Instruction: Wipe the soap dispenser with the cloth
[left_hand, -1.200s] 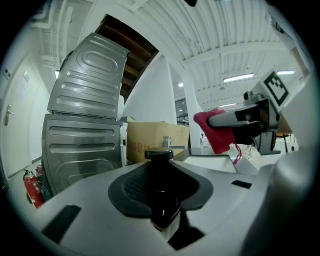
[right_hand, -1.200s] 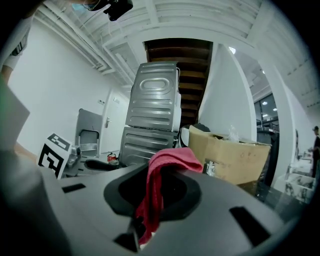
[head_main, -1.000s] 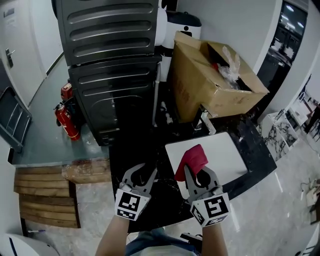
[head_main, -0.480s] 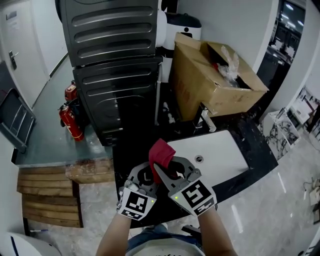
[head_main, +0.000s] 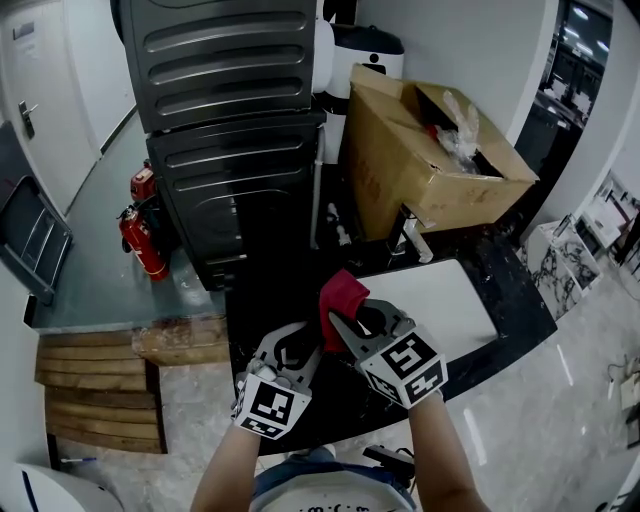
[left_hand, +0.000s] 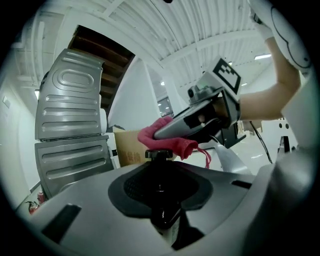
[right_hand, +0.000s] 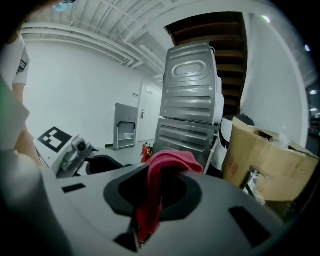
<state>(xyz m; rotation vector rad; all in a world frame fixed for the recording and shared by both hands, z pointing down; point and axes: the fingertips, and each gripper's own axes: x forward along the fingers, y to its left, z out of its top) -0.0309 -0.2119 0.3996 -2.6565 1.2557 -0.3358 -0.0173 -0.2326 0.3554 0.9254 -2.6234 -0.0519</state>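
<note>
**WIPING STEP: CLOTH BROUGHT TO THE PUMP HEAD**

**Left side.** The left tool (head_main: 296, 345) was clenched on the soap dispenser (left_hand: 160, 187), a dark bottle that stood upright between its jaws. The dispenser was held above the black desk (head_main: 262, 292), off its surface. Its pump head (left_hand: 159, 154) projected above the jaws at 12 o'clock.

**Right side.** The right tool (head_main: 340, 322) lay close at 3 o'clock of the left tool. It was closed on the red cloth (head_main: 341, 294), with one fold pinched between the jaws and the rest bunched over the tips. In the left gripper view the cloth sat at 1 o'clock of the pump head, directly over it. Contact between the two could not be confirmed. The white sink (head_main: 450, 300) lay beyond at 3 o'clock, and the cardboard box (head_main: 420, 160) at 1 o'clock of it.

**Step in hand.** Judged from this arrangement, wiping was at its start, and the cloth was being applied to the top of the dispenser.

**Next move.**
1. Press the bunched cloth onto the pump head.
2. Draw it down the neck and body.
3. Keep the left tool firm so that the bottle does not twist or slip.
</note>
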